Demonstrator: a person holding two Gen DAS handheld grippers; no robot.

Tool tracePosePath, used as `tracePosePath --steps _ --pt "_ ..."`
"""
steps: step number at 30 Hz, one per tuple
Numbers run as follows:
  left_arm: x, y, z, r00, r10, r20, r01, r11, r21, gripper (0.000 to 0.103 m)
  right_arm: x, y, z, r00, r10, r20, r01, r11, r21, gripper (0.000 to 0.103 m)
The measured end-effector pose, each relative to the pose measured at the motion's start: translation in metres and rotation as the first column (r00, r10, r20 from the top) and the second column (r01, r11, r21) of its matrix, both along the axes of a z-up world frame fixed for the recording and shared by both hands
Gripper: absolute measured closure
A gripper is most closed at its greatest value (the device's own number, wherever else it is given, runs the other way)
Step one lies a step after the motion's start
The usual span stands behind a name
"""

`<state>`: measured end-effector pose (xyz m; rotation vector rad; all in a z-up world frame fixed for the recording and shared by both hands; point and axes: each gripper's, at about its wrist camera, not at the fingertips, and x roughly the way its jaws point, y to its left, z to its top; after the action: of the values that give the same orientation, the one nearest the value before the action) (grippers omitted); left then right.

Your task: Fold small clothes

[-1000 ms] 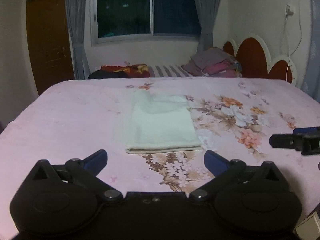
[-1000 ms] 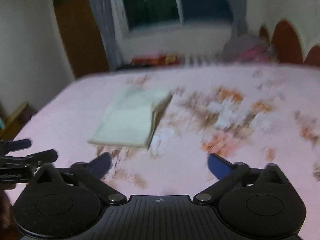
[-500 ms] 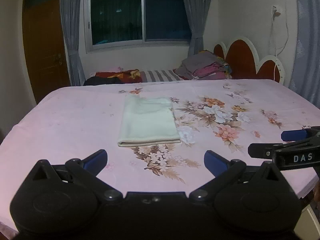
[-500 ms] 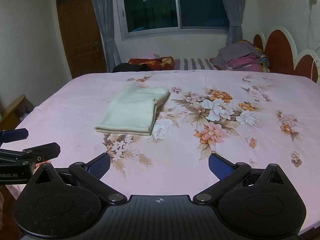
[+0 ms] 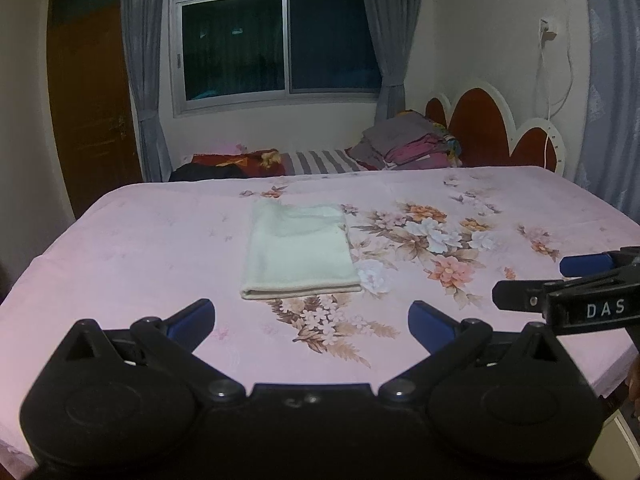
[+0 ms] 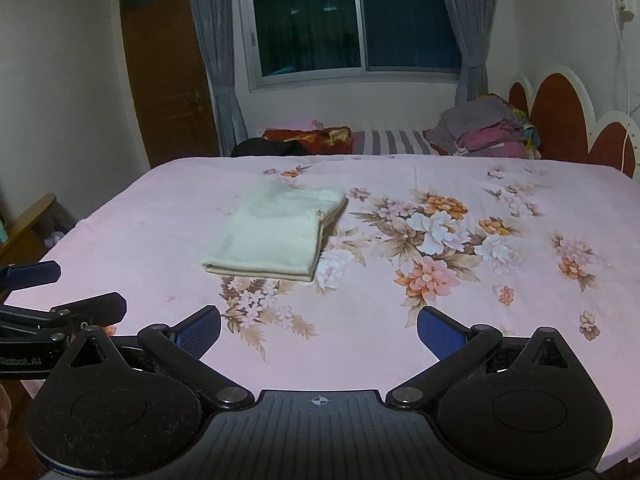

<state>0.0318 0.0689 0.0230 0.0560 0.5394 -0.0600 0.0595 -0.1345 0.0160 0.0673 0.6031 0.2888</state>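
A pale cream cloth (image 5: 298, 252) lies folded into a neat rectangle on the pink floral bed sheet (image 5: 140, 248); it also shows in the right wrist view (image 6: 276, 234). My left gripper (image 5: 311, 320) is open and empty, held back from the cloth above the bed's near part. My right gripper (image 6: 318, 330) is open and empty, also held back from the cloth. The right gripper's side shows at the right edge of the left wrist view (image 5: 568, 286), and the left gripper's side shows at the left edge of the right wrist view (image 6: 56, 296).
A pile of folded clothes (image 5: 408, 140) sits on a striped surface beyond the bed's far edge, by the red headboard (image 5: 480, 128). A window with grey curtains (image 5: 276, 44) and a brown door (image 5: 88, 96) stand behind. The bed's right edge (image 5: 616, 368) is close by.
Both grippers have pulled back and up from the bed, so the folded cloth now looks farther away. The cloth itself has not moved.
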Motion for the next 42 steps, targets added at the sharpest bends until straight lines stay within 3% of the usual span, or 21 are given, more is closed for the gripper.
tracePosePath --steps 42 --pt "0.0015 0.0022 -0.0016 1.000 -0.002 0.002 0.002 1.000 0.006 0.000 -0.0046 -0.0069 0.0030 1.000 0.009 0.001 -0.009 1.000 0.010 0.000"
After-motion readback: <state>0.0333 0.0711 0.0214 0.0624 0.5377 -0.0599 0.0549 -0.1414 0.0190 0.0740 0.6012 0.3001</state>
